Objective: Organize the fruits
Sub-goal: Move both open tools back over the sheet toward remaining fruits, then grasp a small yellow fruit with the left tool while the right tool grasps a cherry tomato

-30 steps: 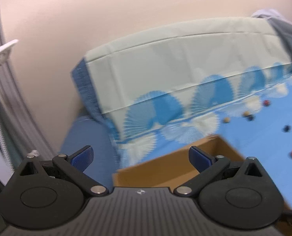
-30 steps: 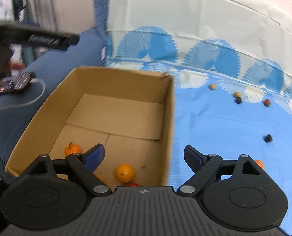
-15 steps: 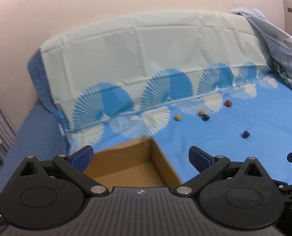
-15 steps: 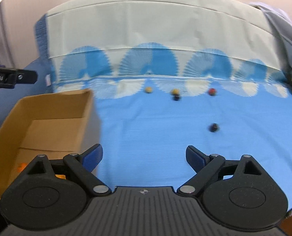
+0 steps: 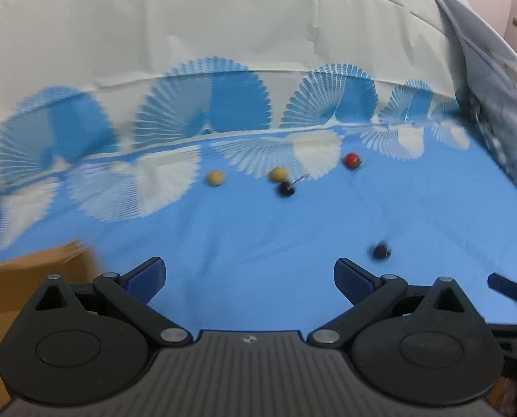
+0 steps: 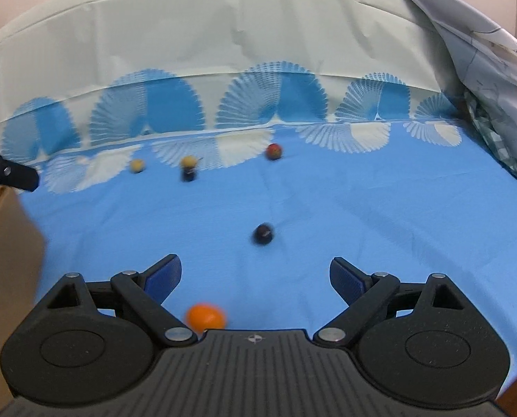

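Currently both pairs of fingers stand wide apart and hold nothing. The right gripper (image 6: 255, 276) has just been opening a little further, with only blue sheet showing between its blue pads. An orange fruit (image 6: 206, 317) lies on the bed sheet (image 6: 362, 215) just below and inside the right gripper's left finger (image 6: 162, 278), close against the tool body; it appears nearer to this gripper than any other fruit. A dark fruit (image 6: 263, 233) lies ahead of the fingers, roughly on their centre line. Farther off, near the patterned fold of the sheet, sit two yellow fruits (image 6: 136, 165), a second dark fruit (image 6: 188, 173) touching or just beside one of them, and a red fruit (image 6: 273, 151).

The left gripper (image 5: 249, 279) is likewise open and empty. From its view the nearer dark fruit (image 5: 381, 251) lies ahead and to the right of its right finger (image 5: 354, 283). The cardboard box (image 5: 32, 278) sits at the lower left. The fruits look round, so no long axis governs the approach; the right hand is judged better placed for the orange fruit.
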`<action>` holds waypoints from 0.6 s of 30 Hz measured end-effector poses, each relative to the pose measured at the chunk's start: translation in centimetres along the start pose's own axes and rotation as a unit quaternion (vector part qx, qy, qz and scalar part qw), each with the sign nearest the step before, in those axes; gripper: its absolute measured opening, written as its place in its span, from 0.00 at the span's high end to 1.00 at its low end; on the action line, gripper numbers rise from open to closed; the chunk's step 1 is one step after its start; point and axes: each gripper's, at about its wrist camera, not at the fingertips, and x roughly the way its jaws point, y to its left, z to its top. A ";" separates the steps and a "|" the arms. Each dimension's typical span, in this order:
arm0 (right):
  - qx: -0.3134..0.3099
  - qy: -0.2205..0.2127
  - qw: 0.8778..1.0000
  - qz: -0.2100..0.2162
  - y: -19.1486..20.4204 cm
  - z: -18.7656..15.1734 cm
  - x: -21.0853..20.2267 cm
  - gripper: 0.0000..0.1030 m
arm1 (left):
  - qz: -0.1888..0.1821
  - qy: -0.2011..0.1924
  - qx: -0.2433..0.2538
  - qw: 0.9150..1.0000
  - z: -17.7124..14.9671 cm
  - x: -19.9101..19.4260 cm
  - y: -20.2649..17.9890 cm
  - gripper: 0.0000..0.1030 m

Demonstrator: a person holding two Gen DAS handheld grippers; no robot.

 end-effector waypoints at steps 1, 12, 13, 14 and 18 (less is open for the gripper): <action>-0.005 -0.005 1.000 0.000 -0.7 0.7 1.4 0.10 | 0.002 0.002 -0.004 1.000 0.9 1.5 -0.2 0.00; -0.009 0.004 1.000 0.014 -4.5 9.9 22.2 0.08 | 0.072 0.002 -0.069 0.995 8.1 19.8 3.2 0.00; -0.007 0.015 1.000 0.017 -4.4 10.4 24.1 0.08 | 0.078 0.003 -0.071 0.994 8.3 20.8 3.5 0.00; -0.005 0.019 1.000 0.014 -4.1 10.7 25.5 0.08 | 0.085 0.004 -0.067 0.994 8.4 21.8 3.7 0.00; 0.010 0.038 0.999 -0.008 -3.7 11.7 30.6 0.08 | 0.106 0.017 -0.045 0.993 8.4 25.3 4.0 0.00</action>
